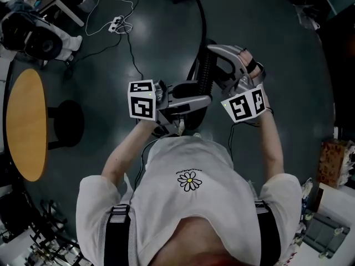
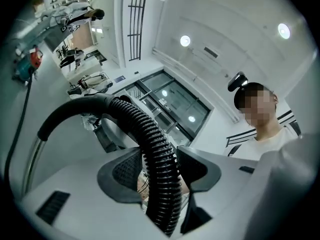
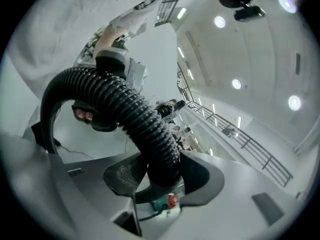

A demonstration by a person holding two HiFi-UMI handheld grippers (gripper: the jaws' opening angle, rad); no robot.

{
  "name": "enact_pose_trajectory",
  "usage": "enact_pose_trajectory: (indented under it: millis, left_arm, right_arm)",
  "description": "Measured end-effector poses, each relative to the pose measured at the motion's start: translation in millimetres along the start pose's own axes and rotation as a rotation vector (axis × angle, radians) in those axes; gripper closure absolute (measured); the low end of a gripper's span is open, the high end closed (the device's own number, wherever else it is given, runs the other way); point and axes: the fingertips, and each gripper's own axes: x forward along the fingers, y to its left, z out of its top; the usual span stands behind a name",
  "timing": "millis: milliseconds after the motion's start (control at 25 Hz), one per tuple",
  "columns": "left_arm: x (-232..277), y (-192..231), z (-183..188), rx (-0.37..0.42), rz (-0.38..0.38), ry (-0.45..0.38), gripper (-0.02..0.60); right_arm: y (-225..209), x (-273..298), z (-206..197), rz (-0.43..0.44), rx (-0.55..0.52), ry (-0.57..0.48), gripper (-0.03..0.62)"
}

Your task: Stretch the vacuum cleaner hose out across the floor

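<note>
The black ribbed vacuum hose (image 1: pixel 206 73) hangs in front of me above the dark floor, and its smooth black tube (image 1: pixel 201 15) runs on toward the far side. My left gripper (image 1: pixel 198 95) reaches in from the left and is shut on the hose. In the left gripper view the hose (image 2: pixel 150 134) runs between the pads of the left gripper (image 2: pixel 159 166). My right gripper (image 1: pixel 213 52) grips it a little farther along. The right gripper view shows the hose (image 3: pixel 120 104) pinched in the right gripper (image 3: pixel 160 171) and arching over to the other hand (image 3: pixel 82 115).
A round wooden table (image 1: pixel 25 123) and a black stool (image 1: pixel 69 121) stand at the left. A power strip with a white cable (image 1: pixel 117 24) lies on the floor ahead. A black chair (image 1: pixel 33 35) stands at the top left, and a cardboard box (image 1: pixel 333 159) at the right.
</note>
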Motion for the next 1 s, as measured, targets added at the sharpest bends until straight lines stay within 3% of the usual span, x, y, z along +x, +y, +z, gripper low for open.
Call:
enact_pose_trajectory:
  millis: [120, 240, 320, 360, 440, 520, 560, 640, 760, 840, 880, 1000]
  left_arm:
    - [3.3, 2.5, -10.5, -0.016, 0.001, 0.022, 0.359]
    - [2.8, 7.5, -19.9, -0.057, 0.003, 0.015, 0.359]
    - [-9.8, 12.7, -18.3, -0.098, 0.015, -0.031, 0.36]
    - [-18.1, 16.4, -17.8, -0.102, 0.037, -0.039, 0.362]
    - [-31.0, 24.3, -25.4, -0.068, 0.105, 0.007, 0.362]
    - [-39.1, 28.5, -38.1, -0.05, 0.138, 0.05, 0.362]
    - [-41.5, 28.6, -42.5, -0.056, 0.135, 0.048, 0.362]
    - [-41.6, 25.0, -48.6, -0.056, 0.115, 0.04, 0.362]
    - [-34.9, 14.9, -55.0, -0.014, 0.079, 0.066, 0.362]
    - [-28.0, 7.1, -60.9, 0.033, 0.06, 0.108, 0.362]
    - [-22.6, 2.1, -67.3, 0.061, 0.055, 0.138, 0.362]
    - [-6.2, -10.6, -89.8, 0.143, 0.046, 0.235, 0.362]
  right_arm:
    - [9.0, -9.7, -7.5, 0.038, 0.087, -0.002, 0.405]
    - [20.1, -22.8, -18.5, 0.074, 0.03, 0.062, 0.405]
    - [10.4, -42.4, -39.5, 0.026, 0.066, 0.149, 0.405]
    - [-2.3, -57.5, -56.8, -0.031, 0.166, 0.186, 0.407]
    - [-29.1, -90.7, -95.2, -0.15, 0.552, 0.193, 0.407]
    - [-40.3, -103.5, -116.6, -0.205, 1.102, 0.079, 0.407]
    - [-35.0, -97.2, -117.8, -0.178, 1.393, -0.017, 0.407]
    - [-2.8, -69.3, -108.8, 0.013, 1.923, -0.222, 0.407]
    - [54.1, -29.3, -92.9, 0.356, 2.549, -0.484, 0.407]
    - [75.4, -13.0, -92.7, 0.44, 2.829, -0.583, 0.407]
    - [80.9, -9.2, -95.1, 0.449, 2.9, -0.596, 0.407]
    - [79.3, -4.8, -99.3, 0.518, 2.967, -0.591, 0.407]
